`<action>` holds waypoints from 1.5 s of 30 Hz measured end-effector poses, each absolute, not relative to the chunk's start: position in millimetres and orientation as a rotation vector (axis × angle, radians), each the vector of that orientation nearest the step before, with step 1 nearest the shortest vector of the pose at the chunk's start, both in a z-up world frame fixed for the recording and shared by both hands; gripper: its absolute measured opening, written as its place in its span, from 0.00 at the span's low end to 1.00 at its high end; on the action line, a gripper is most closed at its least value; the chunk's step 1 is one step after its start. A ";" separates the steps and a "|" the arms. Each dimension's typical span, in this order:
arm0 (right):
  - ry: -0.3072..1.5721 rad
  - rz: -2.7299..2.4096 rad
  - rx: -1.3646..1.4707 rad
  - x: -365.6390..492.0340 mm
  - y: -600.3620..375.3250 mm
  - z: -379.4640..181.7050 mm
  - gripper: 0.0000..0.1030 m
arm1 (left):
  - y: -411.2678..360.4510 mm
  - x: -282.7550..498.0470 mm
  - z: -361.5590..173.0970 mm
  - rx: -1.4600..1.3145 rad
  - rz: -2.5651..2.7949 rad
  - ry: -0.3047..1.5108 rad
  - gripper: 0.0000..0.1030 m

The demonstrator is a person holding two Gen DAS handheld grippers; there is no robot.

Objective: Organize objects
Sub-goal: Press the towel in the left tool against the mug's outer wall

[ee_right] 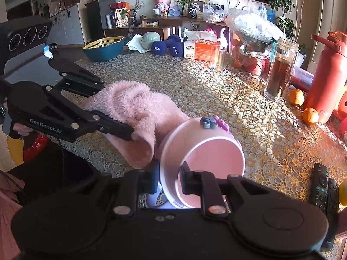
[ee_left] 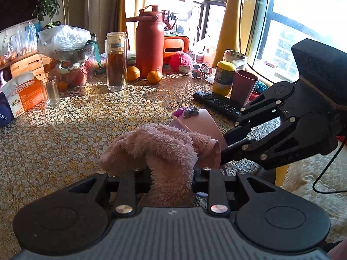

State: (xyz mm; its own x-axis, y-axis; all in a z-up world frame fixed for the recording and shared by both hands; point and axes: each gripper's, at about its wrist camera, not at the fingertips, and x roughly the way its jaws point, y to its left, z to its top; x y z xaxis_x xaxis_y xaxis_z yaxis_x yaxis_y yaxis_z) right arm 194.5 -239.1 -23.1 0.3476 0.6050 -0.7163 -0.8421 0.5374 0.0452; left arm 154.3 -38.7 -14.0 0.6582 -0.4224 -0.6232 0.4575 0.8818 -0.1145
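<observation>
Patterned lace tablecloth (ee_left: 86, 130) covers the table. Upper centre of left view: red thermos (ee_left: 149, 43), tall glass tea bottle (ee_left: 116, 61) left of it, two oranges (ee_left: 154, 77) at the thermos base. Empty glass (ee_left: 50, 91) and orange tissue box (ee_left: 22, 96) at left edge. Right: yellow-lidded jar (ee_left: 223, 78), mauve cup (ee_left: 244, 86), black remote (ee_left: 219, 104). Right view, upper left: blue basin (ee_right: 104, 48), blue dumbbells (ee_right: 167, 47).

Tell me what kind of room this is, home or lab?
Most likely a lived-in home, a living or dining room. The table has a patterned lace cover and holds household clutter: a red thermos, TV remotes, dumbbells. A shelf with potted plants stands behind.
</observation>
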 end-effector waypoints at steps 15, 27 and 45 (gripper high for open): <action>0.722 0.988 -0.394 196.5 -237.6 -22.9 0.18 | -41.7 205.7 -26.0 0.015 -0.384 0.742 0.27; 0.710 0.978 -0.412 195.0 -237.6 -22.9 0.18 | -50.0 224.3 -44.5 0.068 -0.364 0.767 0.27; 0.680 0.977 -0.477 187.2 -232.7 -23.9 0.18 | -58.2 155.0 -16.9 0.217 -0.422 0.634 0.27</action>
State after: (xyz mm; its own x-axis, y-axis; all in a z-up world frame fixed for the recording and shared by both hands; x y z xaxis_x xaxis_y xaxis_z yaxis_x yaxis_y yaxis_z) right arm 187.2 -232.7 -23.9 0.3838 0.5893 -0.7109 -0.8714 0.4860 -0.0676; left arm 155.0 -58.2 -16.9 0.7249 -0.3141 -0.6131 0.4444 0.8932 0.0679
